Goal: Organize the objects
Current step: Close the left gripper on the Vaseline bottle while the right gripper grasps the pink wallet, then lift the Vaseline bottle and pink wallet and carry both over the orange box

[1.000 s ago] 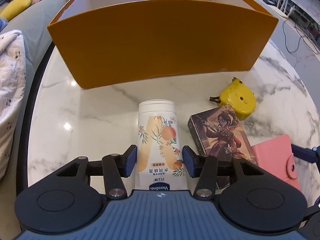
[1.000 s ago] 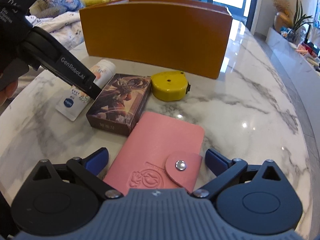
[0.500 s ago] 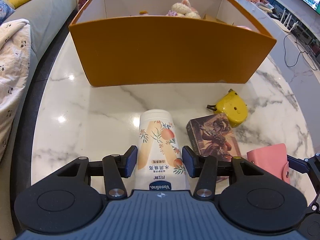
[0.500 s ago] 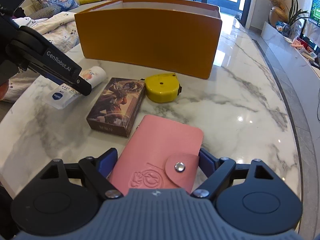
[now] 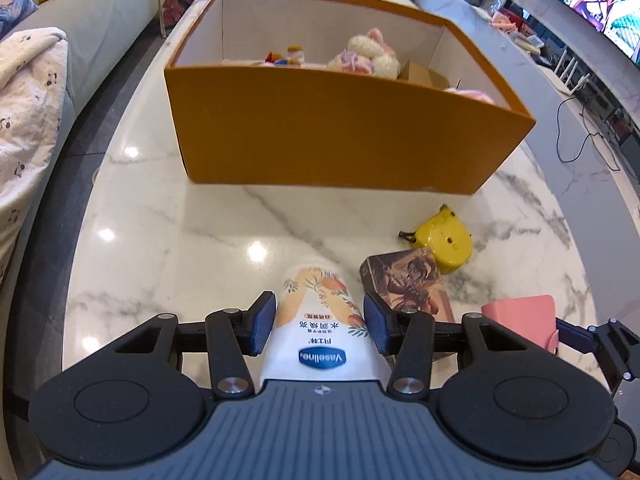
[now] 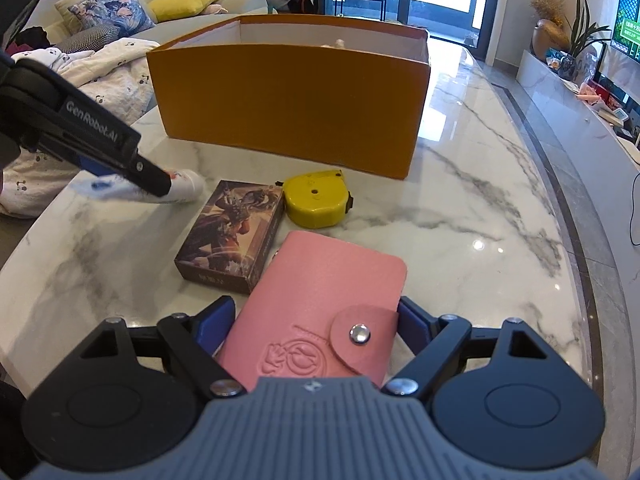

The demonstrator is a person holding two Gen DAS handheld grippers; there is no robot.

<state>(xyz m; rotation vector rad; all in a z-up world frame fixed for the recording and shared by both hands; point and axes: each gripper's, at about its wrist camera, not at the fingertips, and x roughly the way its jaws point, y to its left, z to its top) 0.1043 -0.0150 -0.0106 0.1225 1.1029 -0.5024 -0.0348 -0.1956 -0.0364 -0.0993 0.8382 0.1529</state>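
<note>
Low in the left wrist view, your left gripper [image 5: 319,322] has its blue pads pinched tight on the white lotion tube [image 5: 320,330]. Keep that squeeze so it does not slip. Low in the right wrist view, your right gripper [image 6: 316,322] has just closed in on the pink wallet [image 6: 320,312], pads at its sides; I cannot tell if they press. Higher up stands the orange box [image 5: 344,136]. Lift the tube over its near wall, then let go inside.

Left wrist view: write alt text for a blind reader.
The left gripper clamps a Vaseline tube above a marble table. Ahead stands an open orange box holding plush toys.
</note>
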